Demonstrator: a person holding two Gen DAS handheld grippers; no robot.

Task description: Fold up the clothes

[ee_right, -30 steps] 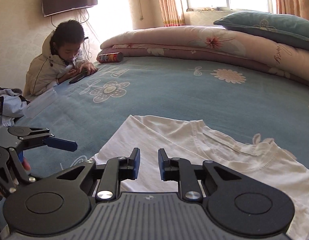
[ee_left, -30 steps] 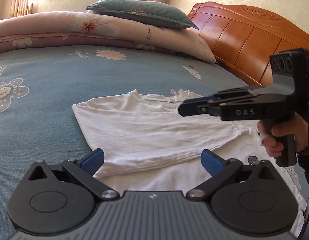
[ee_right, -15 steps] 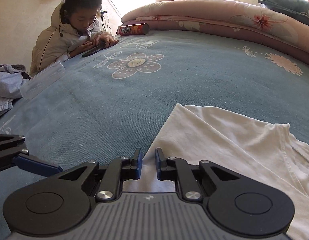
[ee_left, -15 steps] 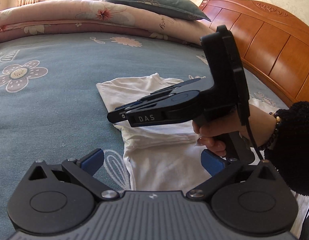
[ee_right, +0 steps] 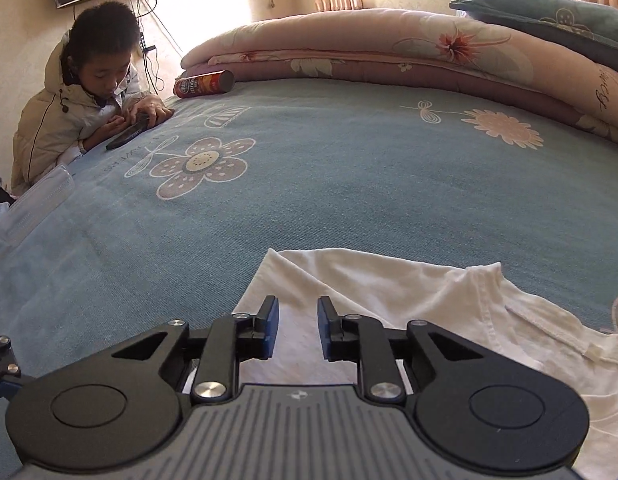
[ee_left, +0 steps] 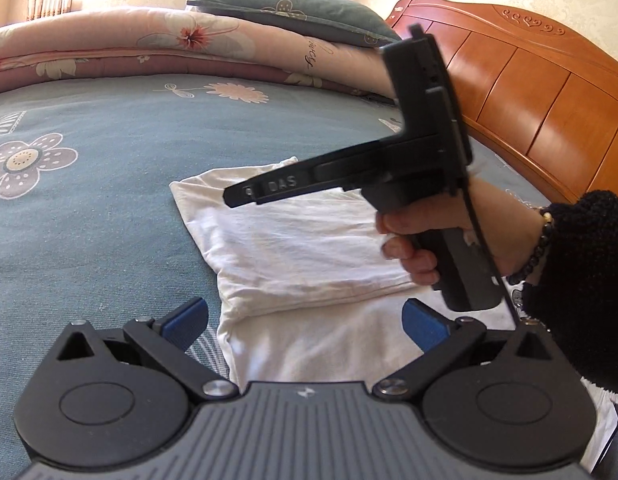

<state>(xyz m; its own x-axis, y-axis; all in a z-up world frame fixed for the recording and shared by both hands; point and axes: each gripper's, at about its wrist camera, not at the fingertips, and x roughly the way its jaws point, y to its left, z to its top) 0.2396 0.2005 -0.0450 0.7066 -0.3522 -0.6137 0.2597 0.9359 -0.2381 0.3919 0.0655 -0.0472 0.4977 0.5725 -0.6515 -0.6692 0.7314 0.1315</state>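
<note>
Blue floral bed (ee_right: 349, 168), white shirt (ee_left: 301, 240), quilt (ee_right: 389, 48), can (ee_right: 205, 84)

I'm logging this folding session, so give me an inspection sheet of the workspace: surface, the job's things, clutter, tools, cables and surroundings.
Surface: blue flowered bedspread, flat and mostly bare.
Job's things: white T-shirt, partly folded, one side laid over the body; collar towards the rolled quilt.
Clutter: red snack can lying at the bed's far edge; a clear plastic item at the side edge.
Tools: left tool open, low over the shirt, gripping nothing; right tool over the shirt's folded edge, jaws opening, nothing pinched between them.
Cables: black cable running down from the right tool's handle; wires below a wall screen.
Surroundings: rolled quilt, green pillow, wooden headboard, a person leaning on the bed with a phone.
</note>
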